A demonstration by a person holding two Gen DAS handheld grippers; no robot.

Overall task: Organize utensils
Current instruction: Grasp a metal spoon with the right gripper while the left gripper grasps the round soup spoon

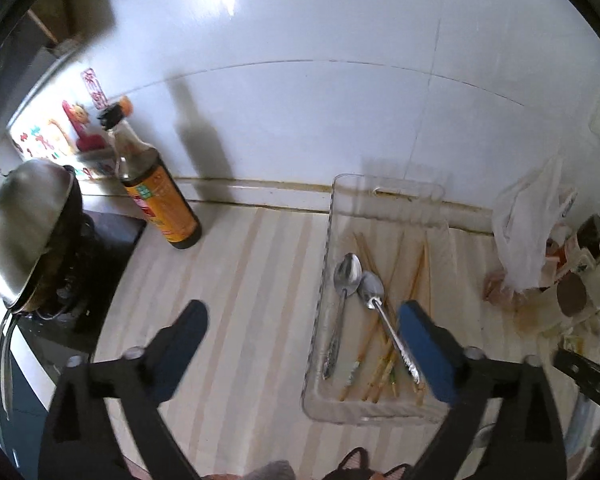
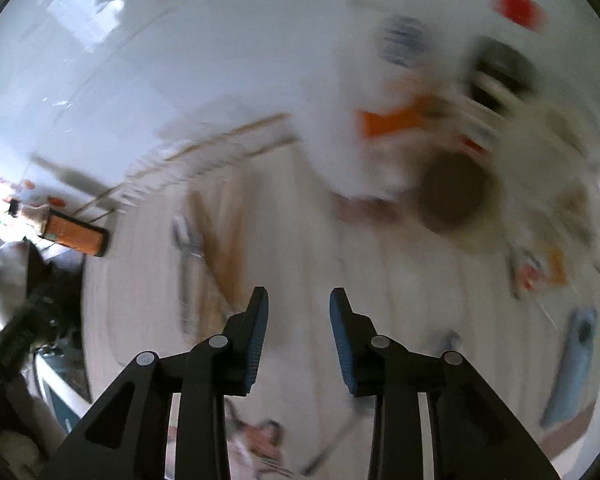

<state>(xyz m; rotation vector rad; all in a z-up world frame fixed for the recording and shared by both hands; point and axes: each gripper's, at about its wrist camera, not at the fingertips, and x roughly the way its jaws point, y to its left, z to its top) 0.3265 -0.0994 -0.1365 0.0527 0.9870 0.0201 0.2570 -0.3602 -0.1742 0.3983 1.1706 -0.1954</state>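
Two spoons (image 1: 356,276) and chopsticks (image 1: 374,376) lying loose in clear tray (image 1: 328,216) on striped desk (image 1: 240,280).
Left gripper (image 1: 304,344) jaws spread wide, empty; right gripper (image 2: 299,336) jaws partly apart, nothing pinched, view blurry.

Both wrist cams look steeply down, close; share tray (image 1: 380,408) w/ utensils.

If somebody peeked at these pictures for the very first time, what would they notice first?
Probably the clear tray on the striped counter, with two shiny spoons lying on wooden chopsticks. Next, the tall dark sauce bottle with an orange label by the white wall, and the steel pot lid far left. The left tongs gape wide open and empty just above the tray.
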